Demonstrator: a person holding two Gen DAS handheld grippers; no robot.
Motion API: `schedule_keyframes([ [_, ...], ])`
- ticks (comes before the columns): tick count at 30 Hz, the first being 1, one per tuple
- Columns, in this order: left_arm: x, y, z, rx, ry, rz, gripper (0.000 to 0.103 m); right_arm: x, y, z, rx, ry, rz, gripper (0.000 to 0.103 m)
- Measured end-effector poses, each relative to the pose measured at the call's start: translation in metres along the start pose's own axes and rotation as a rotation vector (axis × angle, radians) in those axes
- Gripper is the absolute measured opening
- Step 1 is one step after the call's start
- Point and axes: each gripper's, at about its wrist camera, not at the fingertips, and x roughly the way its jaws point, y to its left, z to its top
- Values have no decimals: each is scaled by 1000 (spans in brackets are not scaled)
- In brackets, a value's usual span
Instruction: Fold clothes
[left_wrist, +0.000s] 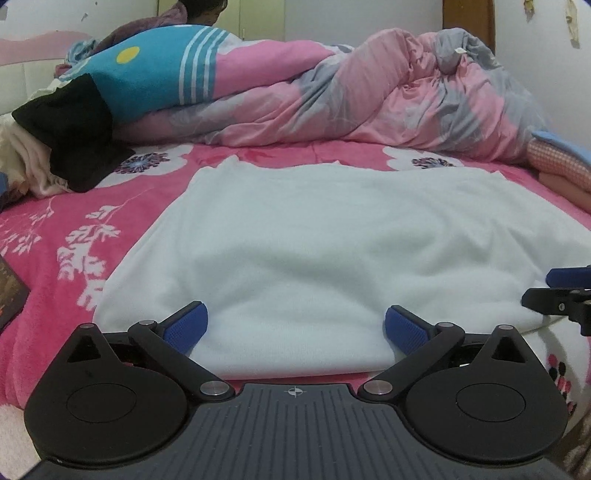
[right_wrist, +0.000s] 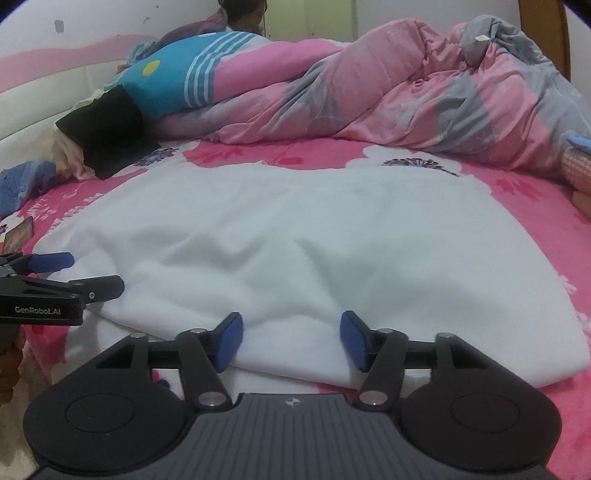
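Observation:
A white garment (left_wrist: 332, 251) lies spread flat on the pink flowered bedspread (left_wrist: 74, 229), its near edge folded over toward me. My left gripper (left_wrist: 295, 326) is open at that near edge, blue pads on either side of the cloth and nothing pinched. In the right wrist view the same white garment (right_wrist: 295, 251) fills the middle. My right gripper (right_wrist: 291, 339) is open over its near hem, holding nothing. Each gripper shows in the other's view: the right gripper (left_wrist: 565, 291) at the right border, the left gripper (right_wrist: 55, 280) at the left border.
A rumpled pink and grey quilt (left_wrist: 388, 92) runs across the back of the bed. A blue striped cushion (left_wrist: 159, 70), a black cloth (left_wrist: 74, 136) and cream clothes (left_wrist: 26, 162) are heaped at the back left. A person (right_wrist: 243, 11) sits behind. A dark book (left_wrist: 9, 291) lies at left.

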Motion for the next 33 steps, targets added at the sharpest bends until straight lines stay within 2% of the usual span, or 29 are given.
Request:
schedule_keyframes([
  [2,2,-2,1,1,-4,4,103,0,2,0,-6,1,0,72],
  [10,4,-3,6,-11,6,-2,103,3,8,2,3,-3,-17,80],
  [12,4,-3,6,-13,6,-1,103,4,8,2,5,-2,-20,86],
  [14,4,-3,6,-13,6,-1,103,4,8,2,11,7,-7,103],
  [22,4,-2,7,-19,12,-5,103,-6,8,6,34,-12,-10,103],
  [27,3,-3,7,-19,13,-1,103,-24,-2,13,58,-90,-23,103],
  [33,3,-2,7,-21,15,-1,103,-31,-21,16,124,-122,-40,103],
])
